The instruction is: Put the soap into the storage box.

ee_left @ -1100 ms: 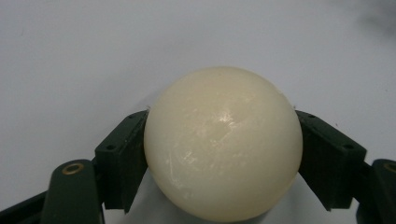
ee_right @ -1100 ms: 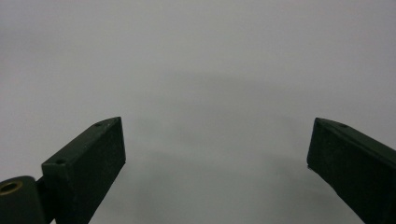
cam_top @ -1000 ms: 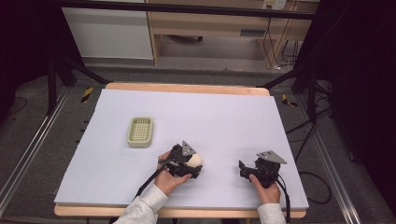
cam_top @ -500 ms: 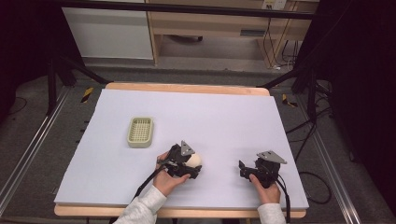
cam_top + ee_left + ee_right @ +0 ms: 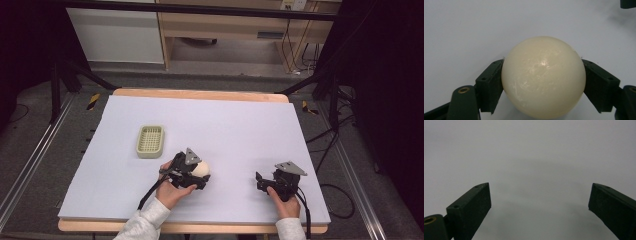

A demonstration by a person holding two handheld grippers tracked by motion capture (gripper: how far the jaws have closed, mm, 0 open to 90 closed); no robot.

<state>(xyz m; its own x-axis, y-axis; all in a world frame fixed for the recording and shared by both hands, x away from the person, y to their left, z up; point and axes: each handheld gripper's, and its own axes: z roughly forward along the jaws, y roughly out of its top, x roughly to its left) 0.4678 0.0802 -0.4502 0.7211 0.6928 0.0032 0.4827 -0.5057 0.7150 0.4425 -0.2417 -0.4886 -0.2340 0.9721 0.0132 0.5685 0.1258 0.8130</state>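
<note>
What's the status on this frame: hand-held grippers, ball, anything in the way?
Left hand-held gripper shut on cream ball. Right hand-held gripper open, holding nothing. Green basket apart, beyond-left; sheet between them bare.

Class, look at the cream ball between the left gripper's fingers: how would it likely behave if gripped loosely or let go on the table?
The ball looks smooth and glossy, so it may slip from the flat fingers. Being round, it would probably roll across the flat table. It looks hard, so squeezing likely won't dent it.

Left gripper (image 5: 200, 175) jaws clamped, right gripper (image 5: 260, 181) jaws apart.
</note>
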